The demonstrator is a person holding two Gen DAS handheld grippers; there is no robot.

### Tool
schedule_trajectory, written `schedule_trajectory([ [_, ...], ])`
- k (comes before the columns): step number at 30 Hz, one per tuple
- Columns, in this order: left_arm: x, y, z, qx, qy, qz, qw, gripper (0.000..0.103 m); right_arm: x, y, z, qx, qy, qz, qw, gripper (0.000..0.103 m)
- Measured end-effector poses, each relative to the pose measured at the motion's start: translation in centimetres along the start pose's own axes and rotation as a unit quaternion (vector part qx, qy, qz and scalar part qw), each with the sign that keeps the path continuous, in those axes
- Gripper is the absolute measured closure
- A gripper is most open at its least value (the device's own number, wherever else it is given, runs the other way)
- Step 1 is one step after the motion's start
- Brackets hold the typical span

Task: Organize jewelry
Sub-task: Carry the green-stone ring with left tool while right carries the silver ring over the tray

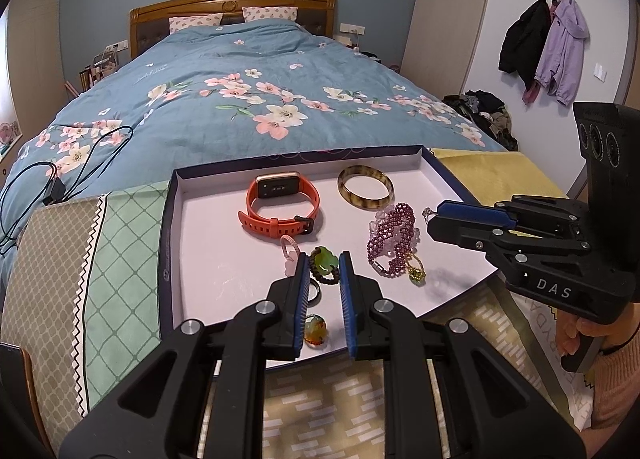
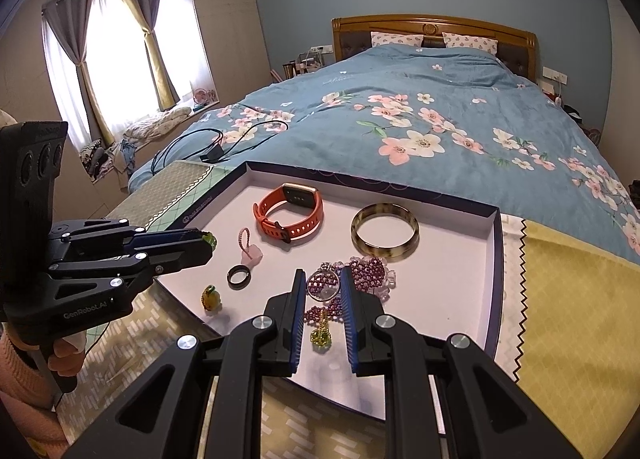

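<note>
In the white tray (image 1: 176, 195), we see the orange watch (image 1: 280, 203) at 11 o'clock. Our left gripper (image 1: 324, 259), at 6 o'clock, pinches a green pendant (image 1: 322, 261). The bangle (image 1: 365, 187) lies at 1 o'clock. Our right gripper (image 2: 323, 277), at 3 o'clock, narrowly clamps a silver hoop (image 2: 323, 286) beside purple beads (image 2: 370, 269).

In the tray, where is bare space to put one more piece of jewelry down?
The tray is bare along its right side, between the bangle and the right wall. Another bare patch lies between the left wall and the orange watch. The middle front is crowded: purple beads, dark ring and small pendants.
</note>
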State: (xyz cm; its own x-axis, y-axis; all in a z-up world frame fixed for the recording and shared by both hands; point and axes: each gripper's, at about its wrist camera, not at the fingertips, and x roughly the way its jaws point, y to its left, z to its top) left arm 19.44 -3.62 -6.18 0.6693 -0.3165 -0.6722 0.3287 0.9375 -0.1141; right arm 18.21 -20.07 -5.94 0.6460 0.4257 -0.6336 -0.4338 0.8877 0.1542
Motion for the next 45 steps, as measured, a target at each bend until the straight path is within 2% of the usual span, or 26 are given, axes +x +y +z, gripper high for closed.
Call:
schedule_trajectory([
  [45, 4.2, 0.5, -0.1, -0.015, 0.036, 0.023, 0.999, 0.088, 3.4, -1.3, -0.2, 0.012, 0.039, -0.015, 0.999, 0.087],
])
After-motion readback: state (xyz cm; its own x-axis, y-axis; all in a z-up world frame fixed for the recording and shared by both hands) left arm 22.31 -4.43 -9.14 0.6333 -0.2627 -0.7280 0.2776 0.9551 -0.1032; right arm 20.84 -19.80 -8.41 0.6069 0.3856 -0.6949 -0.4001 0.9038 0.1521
